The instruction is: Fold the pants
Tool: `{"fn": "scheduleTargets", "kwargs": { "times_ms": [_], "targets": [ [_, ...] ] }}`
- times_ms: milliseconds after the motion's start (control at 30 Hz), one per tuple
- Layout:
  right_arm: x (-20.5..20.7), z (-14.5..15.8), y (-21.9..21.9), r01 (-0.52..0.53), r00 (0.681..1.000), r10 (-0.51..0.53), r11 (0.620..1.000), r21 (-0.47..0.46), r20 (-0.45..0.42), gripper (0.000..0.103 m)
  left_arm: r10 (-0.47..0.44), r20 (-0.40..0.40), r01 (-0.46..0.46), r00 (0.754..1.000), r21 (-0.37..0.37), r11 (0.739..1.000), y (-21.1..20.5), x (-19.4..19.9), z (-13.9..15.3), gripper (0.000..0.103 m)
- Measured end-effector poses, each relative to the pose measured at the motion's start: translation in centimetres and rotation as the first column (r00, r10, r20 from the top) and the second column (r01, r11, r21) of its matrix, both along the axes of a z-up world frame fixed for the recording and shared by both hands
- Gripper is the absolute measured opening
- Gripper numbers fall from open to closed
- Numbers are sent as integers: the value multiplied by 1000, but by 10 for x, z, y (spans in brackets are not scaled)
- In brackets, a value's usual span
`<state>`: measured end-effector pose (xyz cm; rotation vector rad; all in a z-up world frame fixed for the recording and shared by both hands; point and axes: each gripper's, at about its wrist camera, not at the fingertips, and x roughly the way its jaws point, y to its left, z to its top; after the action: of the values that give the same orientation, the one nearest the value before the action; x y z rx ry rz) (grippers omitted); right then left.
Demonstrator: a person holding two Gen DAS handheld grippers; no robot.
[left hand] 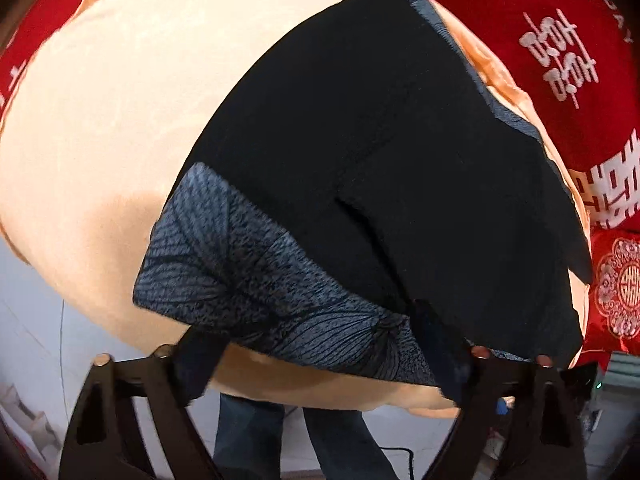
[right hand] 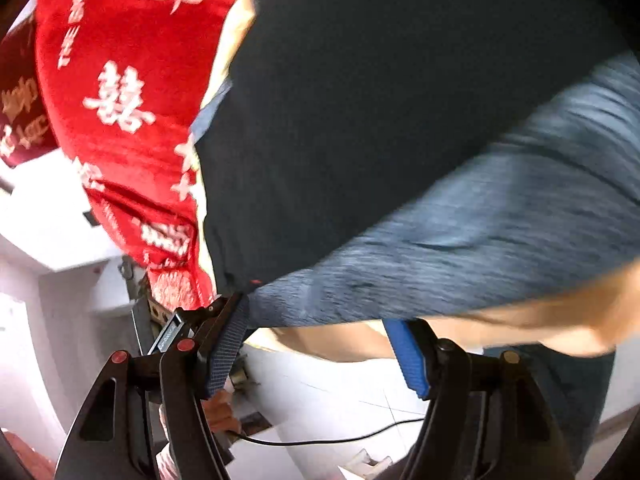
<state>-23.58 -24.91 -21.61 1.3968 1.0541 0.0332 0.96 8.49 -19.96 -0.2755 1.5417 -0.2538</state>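
- Left wrist view, upper left: red fabric with white characters (left hand: 560,52) at the rim, then a wide peach-orange satin cover (left hand: 100,140) spread across the bed and filling the left half.
- Centre to right: dark navy pants with a grey-blue leaf-patterned band (left hand: 360,168), lying flat on the peach cover, running from the top centre down to the lower right; patterned band along the lower edge, just above the gripper.
- Bottom of the frame: left gripper (left hand: 324,364), black, jaws spread wide, nothing pinched; patterned edge of the pants lying between and just past the finger tips, no pad seen pressing on it.
- Below the cover's edge: a person's legs in blue jeans (left hand: 248,432) on a pale floor, a black cable beside them.
- Right wrist view, left side: the same red fabric (right hand: 120,100), pale tiled floor (right hand: 340,392) beneath.
- Centre to right: the pants (right hand: 360,140), blurred, dark part above, grey-blue band crossing to the right edge, peach cover showing under it.
- Bottom: right gripper (right hand: 320,356), jaws apart, blue-padded fingers just under the band's edge; cannot tell whether the left pad touches the cloth, nothing clamped.
- Lower left, behind the gripper: part of a hand (right hand: 218,410).
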Motion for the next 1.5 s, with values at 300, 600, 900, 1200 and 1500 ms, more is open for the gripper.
{"fn": "scheduleTargets", "kwargs": {
  "times_ms": [300,600,900,1200,1500],
  "targets": [
    [-37,-8,-28,229,973,-227,962,147,-36,6,-9,0,9,1000,-16,1000,4,6,4,27],
    [30,100,-50,8,999,-6,999,-34,47,6,-83,80,87,993,-43,995,-12,31,76,24],
    [175,113,-127,-120,993,120,992,31,12,10,-83,240,97,967,-45,994,-85,148,119,24],
    [296,17,-175,-227,959,222,974,-8,-175,11,-110,251,61,962,193,979,-147,247,38,29],
    [302,80,-155,-402,916,395,895,-194,-76,85,-104,330,-6,938,318,948,-141,234,69,79]
  ]
}}
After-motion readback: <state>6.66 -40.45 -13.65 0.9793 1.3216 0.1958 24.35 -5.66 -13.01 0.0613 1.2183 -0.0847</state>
